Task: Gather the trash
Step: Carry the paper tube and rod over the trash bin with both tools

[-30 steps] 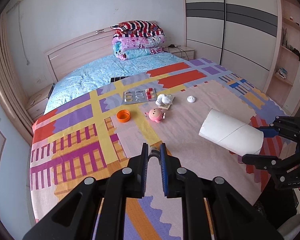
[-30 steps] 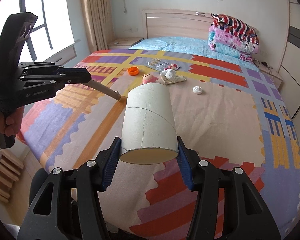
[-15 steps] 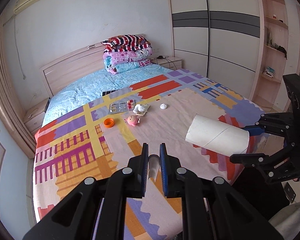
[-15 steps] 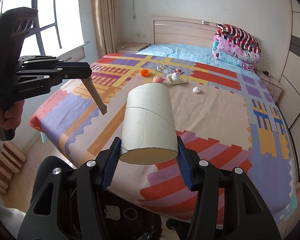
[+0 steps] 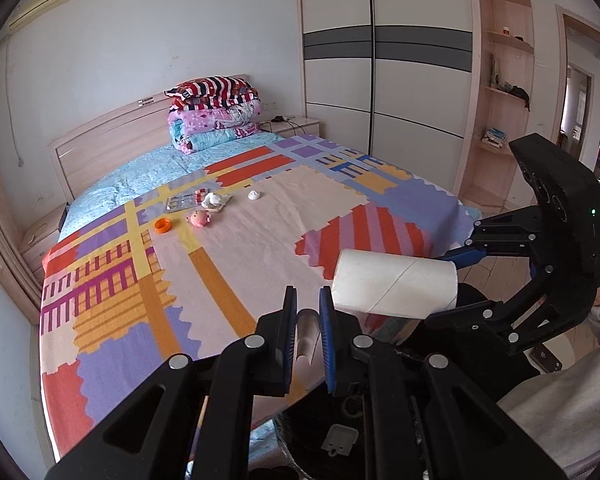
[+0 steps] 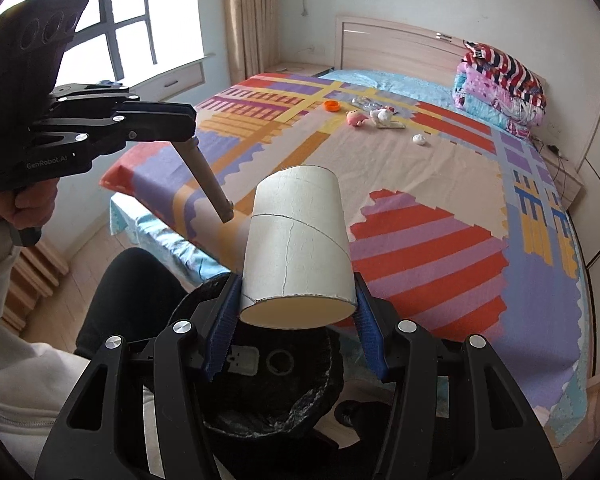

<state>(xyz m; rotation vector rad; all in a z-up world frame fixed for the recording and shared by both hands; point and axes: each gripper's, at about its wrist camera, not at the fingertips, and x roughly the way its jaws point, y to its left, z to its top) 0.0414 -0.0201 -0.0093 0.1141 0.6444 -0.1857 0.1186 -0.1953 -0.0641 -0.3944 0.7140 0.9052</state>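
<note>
My right gripper (image 6: 296,332) is shut on a wide white cardboard tube (image 6: 298,252), also seen in the left wrist view (image 5: 396,286), held over a black-lined trash bin (image 6: 268,392) at the bed's foot. My left gripper (image 5: 308,332) is shut on a thin grey tube (image 5: 306,338), which slants downward in the right wrist view (image 6: 208,178). Small items lie on the bed: an orange cap (image 5: 163,225), a pink toy (image 5: 199,218), crumpled white tissue (image 5: 214,200), a blister pack (image 5: 182,202), a white cap (image 5: 253,195).
The bed (image 5: 260,240) carries a colourful patterned cover. Folded quilts (image 5: 212,116) are stacked by the headboard. A wardrobe (image 5: 380,80) stands at the right, and shelves (image 5: 504,92) beside it. A window (image 6: 112,20) is to the left in the right wrist view.
Both grippers have pulled back from the bed toward its foot, still holding their tubes. The trash bin has come into view under the right gripper.
</note>
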